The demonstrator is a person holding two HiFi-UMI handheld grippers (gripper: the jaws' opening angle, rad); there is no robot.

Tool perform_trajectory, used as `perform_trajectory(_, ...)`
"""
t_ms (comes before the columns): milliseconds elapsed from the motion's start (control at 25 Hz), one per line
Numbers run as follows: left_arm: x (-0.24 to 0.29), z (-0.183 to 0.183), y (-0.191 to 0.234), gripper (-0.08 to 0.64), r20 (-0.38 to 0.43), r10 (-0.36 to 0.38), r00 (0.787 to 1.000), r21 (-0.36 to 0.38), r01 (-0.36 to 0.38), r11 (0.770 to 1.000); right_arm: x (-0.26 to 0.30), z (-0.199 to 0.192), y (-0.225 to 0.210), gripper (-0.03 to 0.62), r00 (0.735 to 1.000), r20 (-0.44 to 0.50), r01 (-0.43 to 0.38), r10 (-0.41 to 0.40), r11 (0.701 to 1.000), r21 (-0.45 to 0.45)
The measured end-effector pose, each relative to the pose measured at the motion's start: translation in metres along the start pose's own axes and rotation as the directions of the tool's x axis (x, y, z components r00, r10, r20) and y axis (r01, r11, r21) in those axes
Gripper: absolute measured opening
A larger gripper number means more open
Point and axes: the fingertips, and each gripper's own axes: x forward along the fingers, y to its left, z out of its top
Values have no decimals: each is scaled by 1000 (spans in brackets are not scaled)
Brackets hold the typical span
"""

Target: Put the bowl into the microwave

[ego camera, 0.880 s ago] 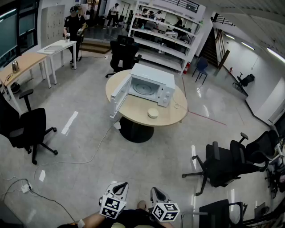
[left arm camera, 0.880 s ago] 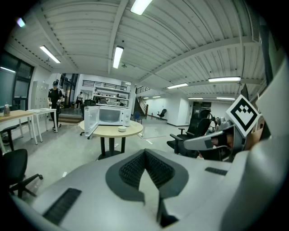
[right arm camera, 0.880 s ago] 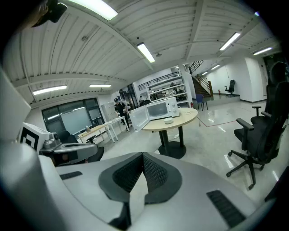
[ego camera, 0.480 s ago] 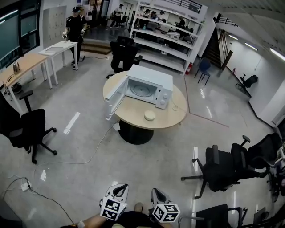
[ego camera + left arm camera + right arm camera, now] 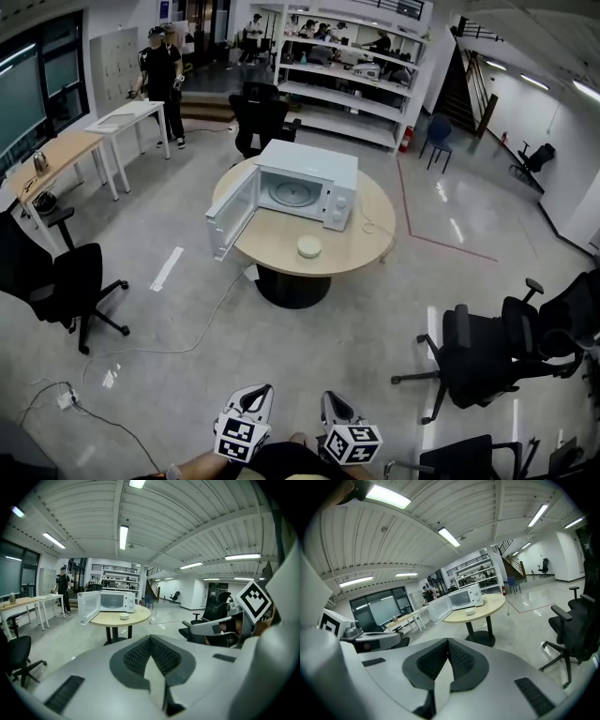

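One microwave [image 5: 305,183], one bowl [image 5: 309,247], one round table [image 5: 278,238], two claws [image 5: 249,400] [image 5: 332,406].

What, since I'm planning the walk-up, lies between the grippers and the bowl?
Head view: only bare floor between left gripper, right gripper and the table carrying the bowl; a white cable runs left of that path.

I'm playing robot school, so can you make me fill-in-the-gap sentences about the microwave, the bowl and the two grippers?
The microwave door stands ___.
The bowl sits on a table whose top is ___ in shape.
The left gripper and the right gripper each hold ___.
Missing words: open; round; nothing.
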Motion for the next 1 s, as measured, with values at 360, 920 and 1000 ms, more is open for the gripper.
perform_trajectory(360, 36, 17, -41, 46, -4, 67, 998, 10, -67, 998, 2, 23, -53, 15, 997, 5, -77, 77, 997, -30)
perform_trajectory(920, 47, 12, -78, 46, -23, 141, 990, 13, -140, 990, -9, 22, -85, 15, 988, 0, -156, 156, 987, -29)
perform_trajectory(1000, 46, 10, -76, 46, -28, 147, 989, 13, -146, 989, -6, 20, -84, 15, 987, -8, -159, 159, 987, -28)
